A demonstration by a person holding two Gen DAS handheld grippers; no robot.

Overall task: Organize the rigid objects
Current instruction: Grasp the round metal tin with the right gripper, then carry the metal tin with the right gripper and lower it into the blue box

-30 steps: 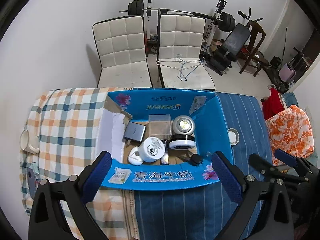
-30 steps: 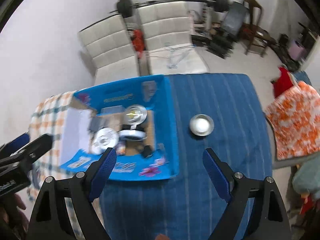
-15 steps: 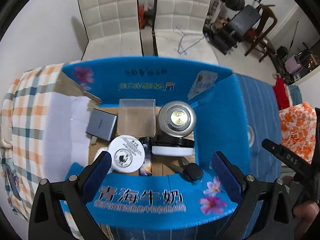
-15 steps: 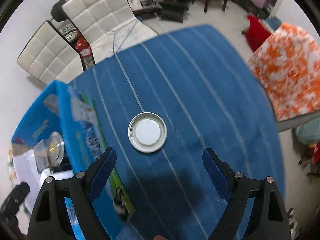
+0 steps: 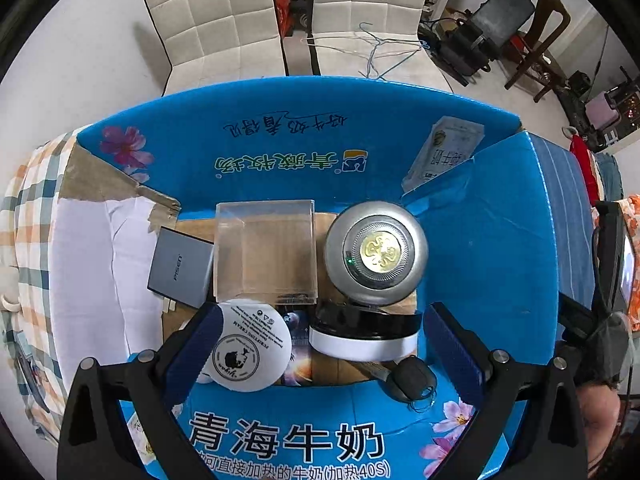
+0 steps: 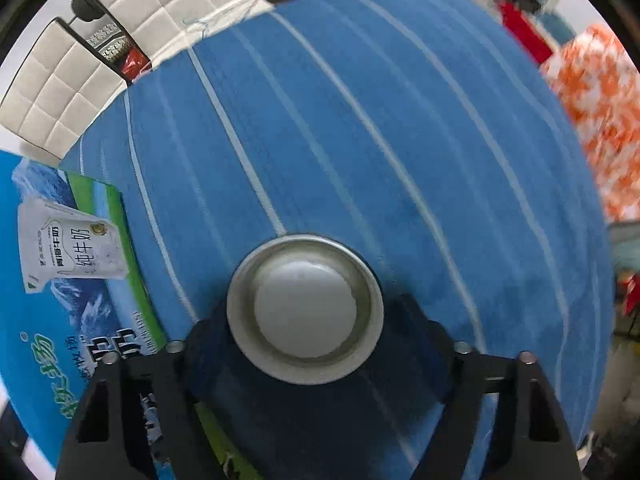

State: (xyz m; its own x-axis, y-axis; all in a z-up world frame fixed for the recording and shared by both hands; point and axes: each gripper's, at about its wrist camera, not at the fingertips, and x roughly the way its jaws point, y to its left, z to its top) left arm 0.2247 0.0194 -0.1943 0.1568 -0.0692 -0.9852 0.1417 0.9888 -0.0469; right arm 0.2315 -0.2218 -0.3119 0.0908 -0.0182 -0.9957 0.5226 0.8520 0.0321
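Left hand-held gripper (image 5: 316, 344) poised over an open blue cardboard box (image 5: 500, 248), jaws wide apart and empty, blue-padded fingers (image 5: 192, 352) framing the box's near contents. Inside the box: a clear plastic case (image 5: 266, 252) at the middle, a grey flat device (image 5: 180, 266) just left of it, a round silver puck with a gold centre (image 5: 376, 252) to the right, resting on a black-and-white round jar (image 5: 364, 332). Nearer the camera, a white round tin with a printed label (image 5: 250, 350) beside the left finger, and a black car key (image 5: 412, 378) near the front wall. Box sitting on a counter covered partly by a plaid cloth (image 5: 28, 208) and partly by a blue striped cloth (image 6: 360, 120). Right hand-held gripper (image 6: 308, 344) low over the blue striped cloth, jaws spread wide on either side of a round metal lid with a white centre (image 6: 306, 308), fingertips hidden behind the lid, contact impossible to judge. Lid lying flat on the cloth, outside the box and just to its right, with the box's outer wall visible at the left edge. Two white padded chairs (image 5: 224, 20) beyond the counter
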